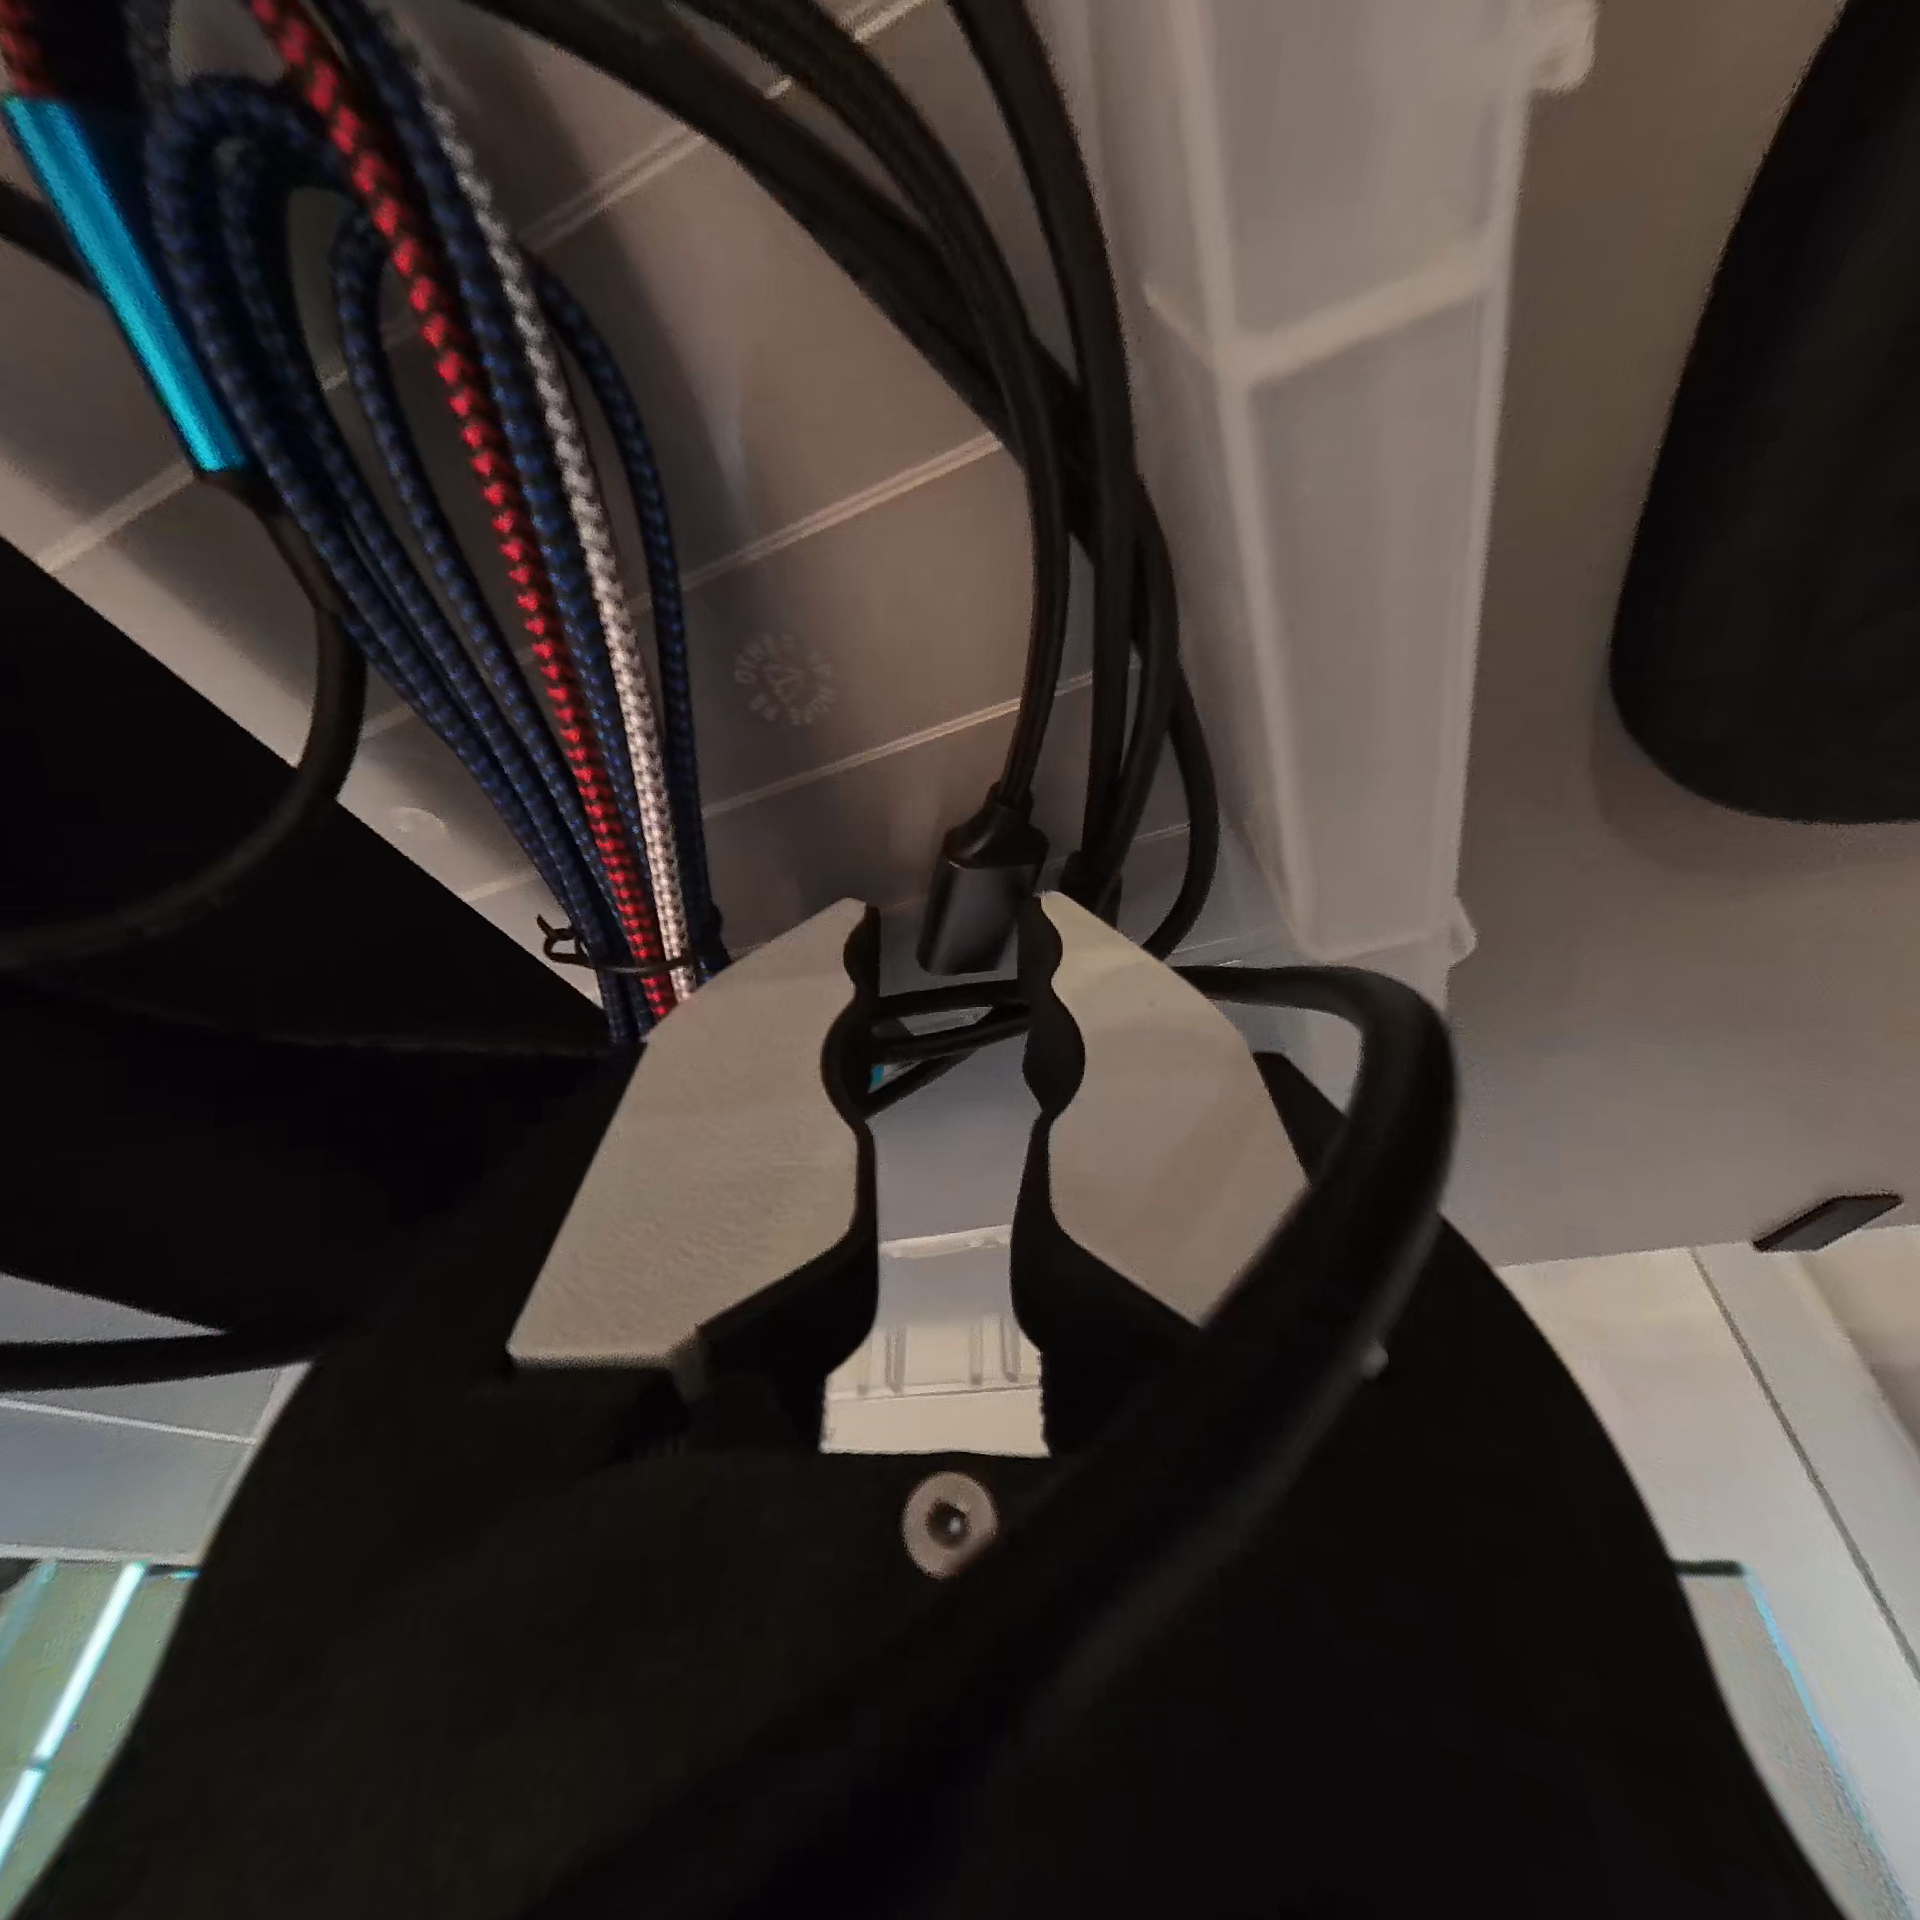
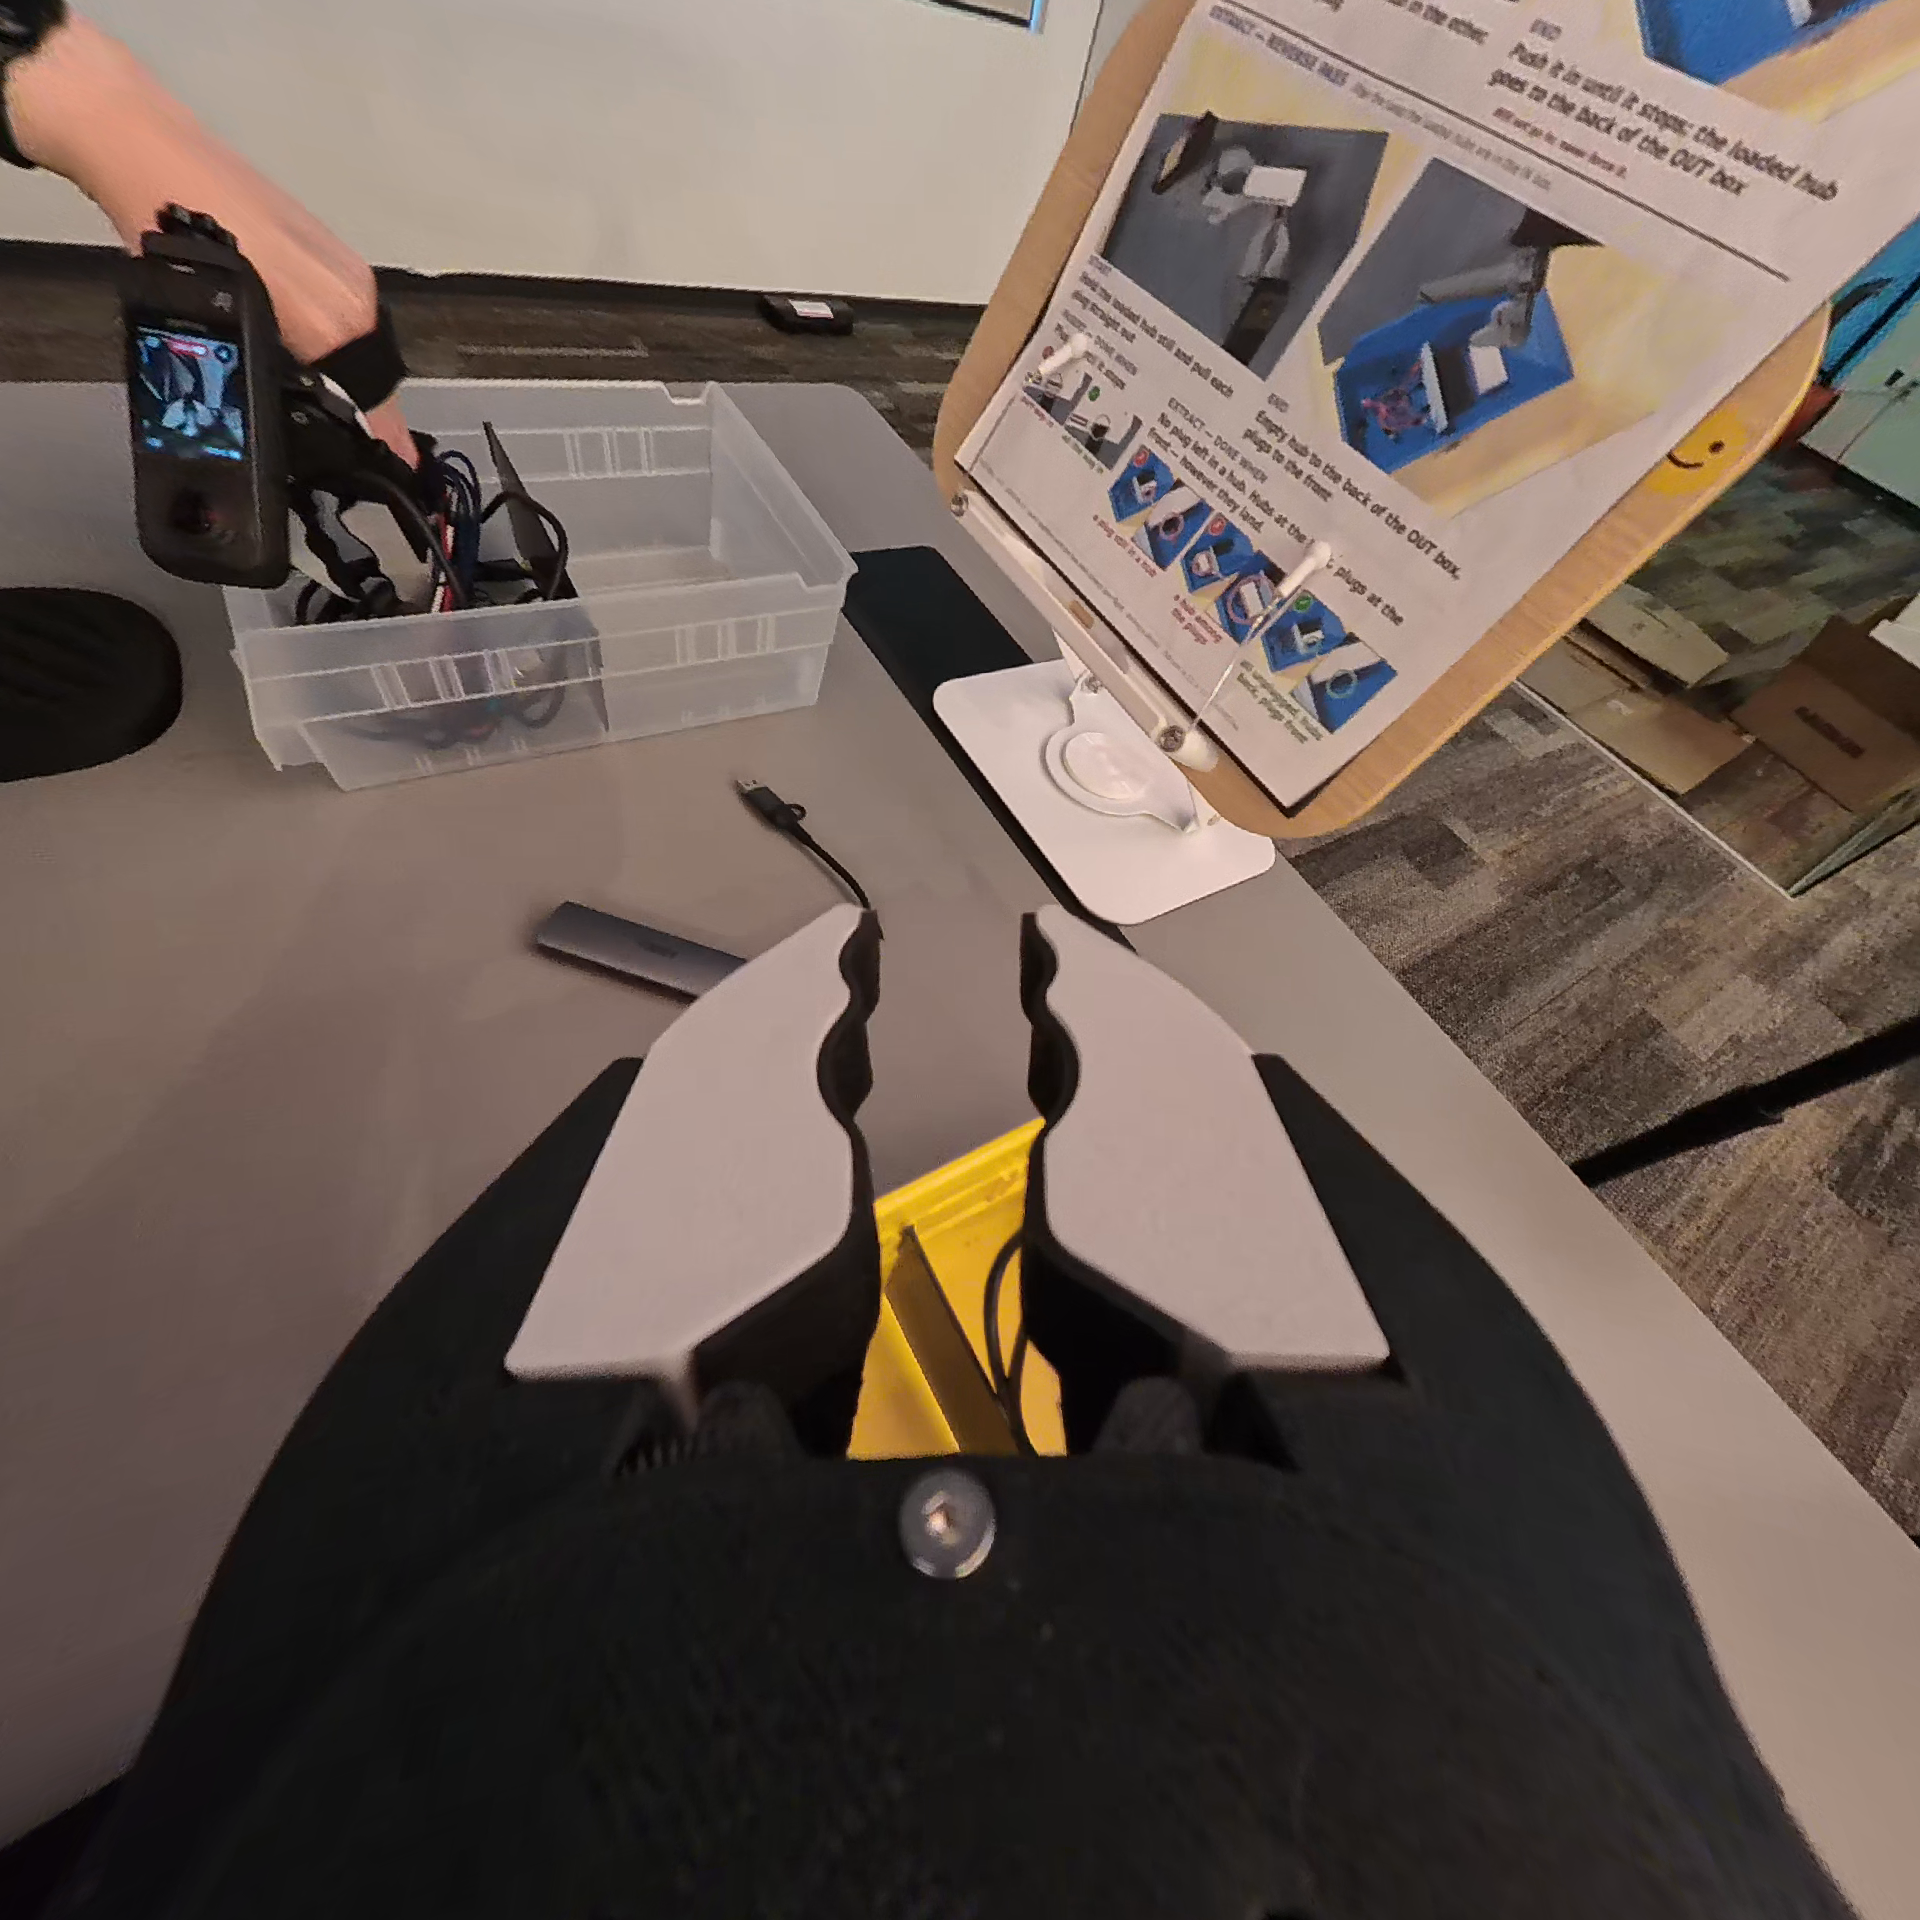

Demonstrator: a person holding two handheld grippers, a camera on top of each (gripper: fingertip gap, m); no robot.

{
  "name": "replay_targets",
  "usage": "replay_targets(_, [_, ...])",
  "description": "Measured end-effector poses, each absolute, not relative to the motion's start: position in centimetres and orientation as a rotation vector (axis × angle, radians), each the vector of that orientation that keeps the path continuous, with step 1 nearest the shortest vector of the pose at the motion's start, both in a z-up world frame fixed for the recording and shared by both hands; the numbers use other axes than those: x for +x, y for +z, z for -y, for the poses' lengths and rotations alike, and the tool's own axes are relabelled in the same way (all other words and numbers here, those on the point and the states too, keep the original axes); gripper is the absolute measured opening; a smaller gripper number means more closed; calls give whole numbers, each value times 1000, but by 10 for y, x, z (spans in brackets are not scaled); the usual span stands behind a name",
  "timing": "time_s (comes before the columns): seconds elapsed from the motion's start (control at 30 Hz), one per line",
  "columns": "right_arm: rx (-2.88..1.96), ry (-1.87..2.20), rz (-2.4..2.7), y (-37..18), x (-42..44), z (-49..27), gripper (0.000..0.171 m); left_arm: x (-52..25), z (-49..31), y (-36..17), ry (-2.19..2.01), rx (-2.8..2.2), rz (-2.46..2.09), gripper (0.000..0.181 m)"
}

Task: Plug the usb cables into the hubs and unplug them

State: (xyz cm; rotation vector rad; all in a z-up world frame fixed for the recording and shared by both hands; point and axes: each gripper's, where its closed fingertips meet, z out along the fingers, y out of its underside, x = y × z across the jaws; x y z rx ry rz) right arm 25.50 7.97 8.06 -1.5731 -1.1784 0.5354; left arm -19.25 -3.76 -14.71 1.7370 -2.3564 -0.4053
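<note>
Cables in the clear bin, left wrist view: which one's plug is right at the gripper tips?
The smooth black cable's dark grey plug, sitting between the left gripper tips. The braided blue, red and silver cables lie to its left.

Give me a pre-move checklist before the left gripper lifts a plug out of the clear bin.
1. Left gripper around the dark plug: ok; its tip lies between the fingers.
2. Plug firmly clamped: cannot tell; a gap shows.
3. Plug's cable free of the braided bundle: cannot tell; cables overlap.
4. Black cable looped over the left gripper: not ok; may snag.
5. Hub lying bare on the table: ok.
6. Right gripper open, holding nothing: ok.
</note>
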Motion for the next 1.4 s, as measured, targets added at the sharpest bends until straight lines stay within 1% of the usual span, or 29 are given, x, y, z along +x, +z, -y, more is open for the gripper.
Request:
replay_targets(0.2, [-1579,544,1206,76,248,-80,26,-198,27,-147,-487,1599,2487,16])
replay_targets(0.43, [-1635,518,1267,59,236,-83,26,-191,27,-147,-359,1809,2454,17])
replay_targets(0.6, [-1653,476,1314,51,232,-83,26,-192,28,-145,-341,1831,2435,20])
replay_targets(0.9, [-1651,482,1308,52,233,-83,26,-188,32,-149,-296,1854,2429,25])
replay_targets(0.97, [-1654,477,1308,51,234,-83,26,-189,35,-154,-276,1837,2424,21])
replay_targets(1.13, [-1647,475,1321,52,232,-80,26,-190,35,-155,-226,1868,2348,21])
replay_targets(1.4, [-1623,485,1325,57,232,-76,26,-193,32,-145,-388,1816,2385,20])
